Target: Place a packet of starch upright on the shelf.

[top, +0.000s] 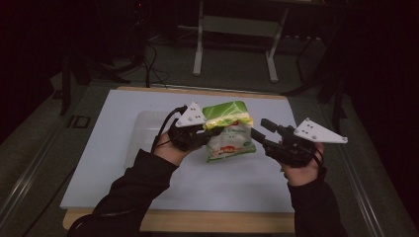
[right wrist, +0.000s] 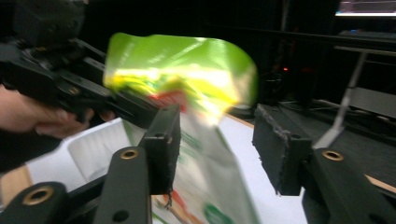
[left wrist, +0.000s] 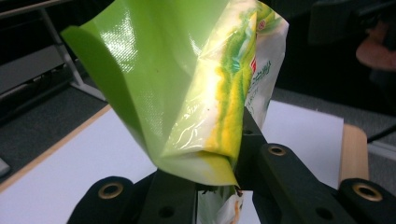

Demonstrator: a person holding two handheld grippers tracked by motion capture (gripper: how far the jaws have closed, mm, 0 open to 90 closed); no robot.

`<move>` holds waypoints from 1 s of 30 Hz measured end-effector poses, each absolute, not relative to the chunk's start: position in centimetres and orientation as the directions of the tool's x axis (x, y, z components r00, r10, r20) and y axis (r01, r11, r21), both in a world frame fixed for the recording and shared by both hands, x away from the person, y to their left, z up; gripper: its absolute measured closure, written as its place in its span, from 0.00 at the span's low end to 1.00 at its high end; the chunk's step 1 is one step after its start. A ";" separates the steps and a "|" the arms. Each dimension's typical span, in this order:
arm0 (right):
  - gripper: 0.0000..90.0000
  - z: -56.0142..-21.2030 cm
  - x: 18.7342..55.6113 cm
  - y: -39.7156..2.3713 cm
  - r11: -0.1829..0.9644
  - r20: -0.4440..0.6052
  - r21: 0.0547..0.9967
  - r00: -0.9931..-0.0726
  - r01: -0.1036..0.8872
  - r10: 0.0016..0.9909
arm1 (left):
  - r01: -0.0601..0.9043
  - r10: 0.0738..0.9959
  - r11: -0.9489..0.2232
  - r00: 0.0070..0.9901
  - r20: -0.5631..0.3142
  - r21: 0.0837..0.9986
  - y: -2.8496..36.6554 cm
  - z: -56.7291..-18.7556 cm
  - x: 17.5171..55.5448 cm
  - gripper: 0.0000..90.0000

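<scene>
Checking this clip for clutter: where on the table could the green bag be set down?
The white table top is bare along its near edge, between the two forearms, and along its far left side. A clear tray takes the patch behind the left gripper. The crowded spot is mid-table, where the green bag hangs between both grippers.

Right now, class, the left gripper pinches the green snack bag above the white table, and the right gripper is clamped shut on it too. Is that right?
Not quite. The left gripper does pinch the green snack bag above the white table, but the right gripper is not clamped on it: in the right gripper view its jaws stand apart, with the bag between them and a clear gap to one pad.
</scene>
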State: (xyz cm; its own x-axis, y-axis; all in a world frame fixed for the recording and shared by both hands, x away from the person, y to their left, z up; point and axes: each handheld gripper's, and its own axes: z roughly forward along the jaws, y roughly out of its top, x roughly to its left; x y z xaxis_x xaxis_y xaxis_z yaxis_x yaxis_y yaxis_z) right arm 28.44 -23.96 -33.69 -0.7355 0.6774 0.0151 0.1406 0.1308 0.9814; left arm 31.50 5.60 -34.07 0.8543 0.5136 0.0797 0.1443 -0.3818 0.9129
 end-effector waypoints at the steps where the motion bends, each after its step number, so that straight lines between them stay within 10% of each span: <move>1: 0.46 -33.7 28.4 -24.2 0.130 0.011 0.982 -0.726 0.139 0.688 | 0.150 0.510 -0.379 0.857 0.071 0.913 6.0 -34.0 31.6 0.92; 6: 0.16 -34.3 28.7 -26.4 0.095 0.056 0.980 -0.693 0.178 0.719 | 0.146 0.516 -0.382 0.853 0.079 0.913 7.7 -33.4 31.9 0.92; 30: 0.17 -38.3 27.0 -30.9 0.036 0.165 0.955 -0.630 0.294 0.759 | 0.073 0.496 -0.350 0.860 0.119 0.934 20.5 -35.0 35.2 0.92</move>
